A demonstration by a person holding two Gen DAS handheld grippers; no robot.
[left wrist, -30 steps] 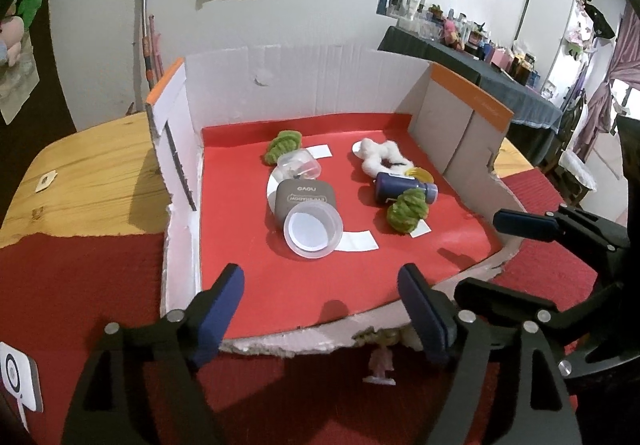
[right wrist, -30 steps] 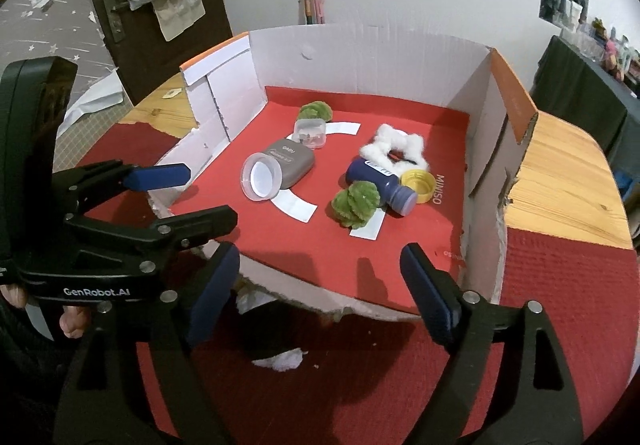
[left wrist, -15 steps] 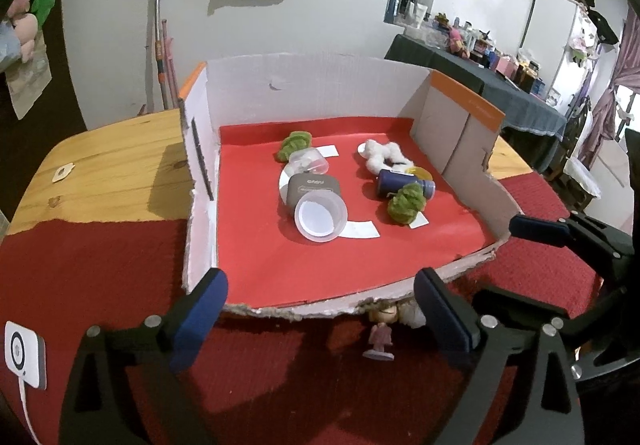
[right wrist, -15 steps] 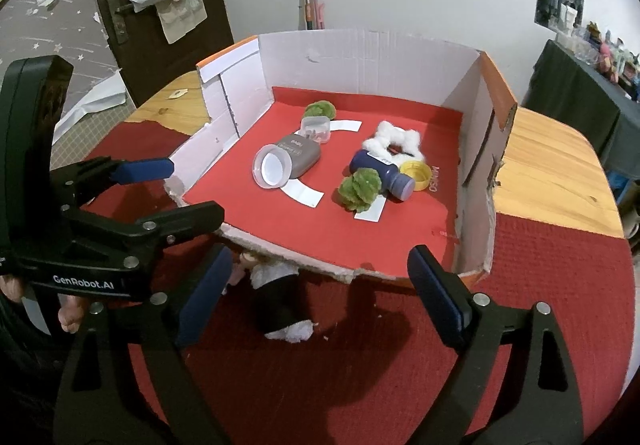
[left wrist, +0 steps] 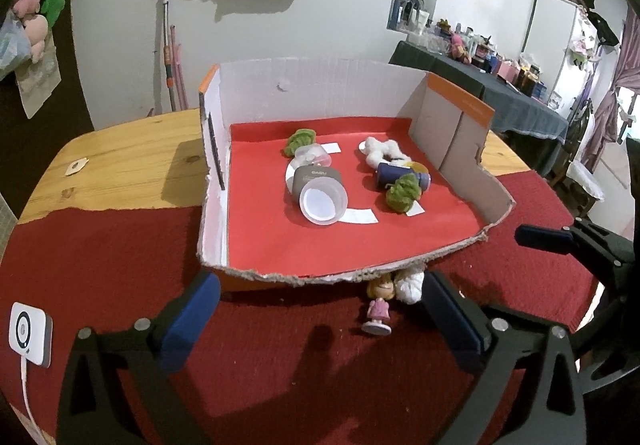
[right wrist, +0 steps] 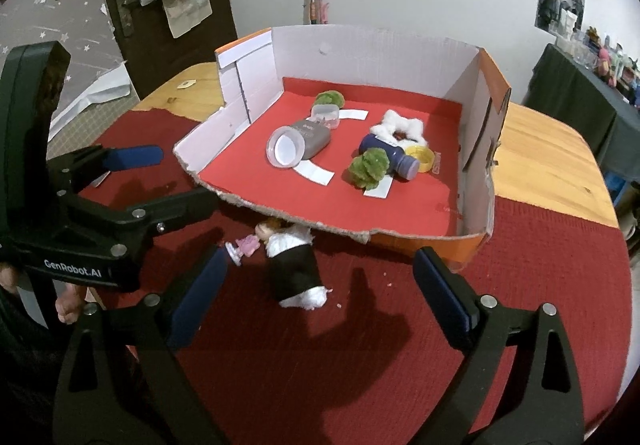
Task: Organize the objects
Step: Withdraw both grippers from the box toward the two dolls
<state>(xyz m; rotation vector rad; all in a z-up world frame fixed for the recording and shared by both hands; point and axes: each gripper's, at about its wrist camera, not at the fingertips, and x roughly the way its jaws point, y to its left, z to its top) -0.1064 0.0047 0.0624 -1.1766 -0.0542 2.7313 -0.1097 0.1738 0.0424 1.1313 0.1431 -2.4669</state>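
Cardboard box (left wrist: 460, 133) holding two green pom-poms (left wrist: 403, 192), one grey jar (left wrist: 320, 191), one blue bottle (left wrist: 390, 173); left tool (left wrist: 320, 315) and right tool (right wrist: 320, 285) both gape wide, empty, before it.

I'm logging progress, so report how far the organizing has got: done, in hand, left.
Done: the jar, bottle, two green puffs and white scrunchie lie in the box. In hand: nothing; the left hand-held gripper and the right hand-held gripper are both open and empty. Left: the doll and black roll lie outside on the red mat by the box's torn front edge.
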